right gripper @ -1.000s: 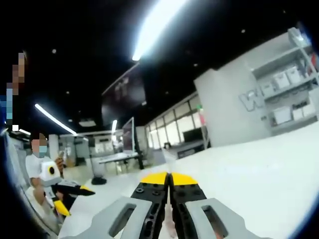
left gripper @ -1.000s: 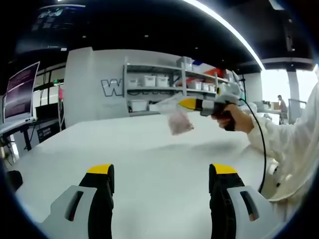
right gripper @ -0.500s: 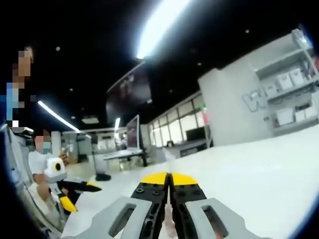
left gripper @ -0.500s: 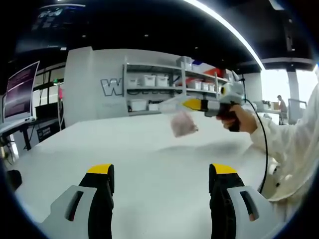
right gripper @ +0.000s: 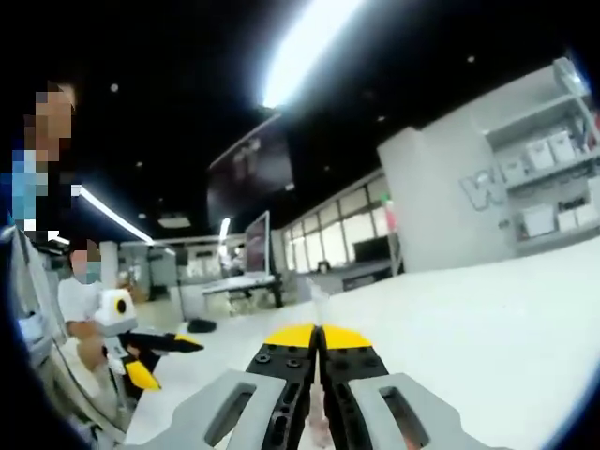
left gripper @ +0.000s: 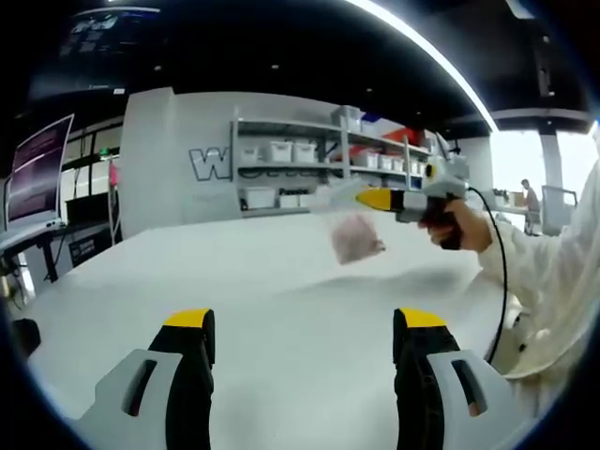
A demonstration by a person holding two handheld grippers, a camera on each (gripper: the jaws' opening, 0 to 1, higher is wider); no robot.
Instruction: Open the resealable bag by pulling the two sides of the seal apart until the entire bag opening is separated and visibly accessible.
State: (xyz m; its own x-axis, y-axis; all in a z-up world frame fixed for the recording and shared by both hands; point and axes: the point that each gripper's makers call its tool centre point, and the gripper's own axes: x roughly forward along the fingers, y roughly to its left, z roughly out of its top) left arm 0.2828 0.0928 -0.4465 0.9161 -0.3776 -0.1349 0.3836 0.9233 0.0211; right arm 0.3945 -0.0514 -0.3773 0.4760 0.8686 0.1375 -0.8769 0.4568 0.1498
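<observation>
Resealable bag (left gripper: 352, 234), pinkish contents, hanging above white desk (left gripper: 281, 300) from clamped right claw (left gripper: 361, 198); left claw (left gripper: 305, 323) wide, empty.

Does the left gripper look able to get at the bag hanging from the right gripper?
Probably yes: the left gripper is open, and only bare table lies between it and the bag hanging from the right gripper.

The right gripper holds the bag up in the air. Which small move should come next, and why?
Probably bring the open left gripper up to the bag and close it on the free side of the seal. The right gripper pinches the bag's top above the table, and the left one holds nothing.
</observation>
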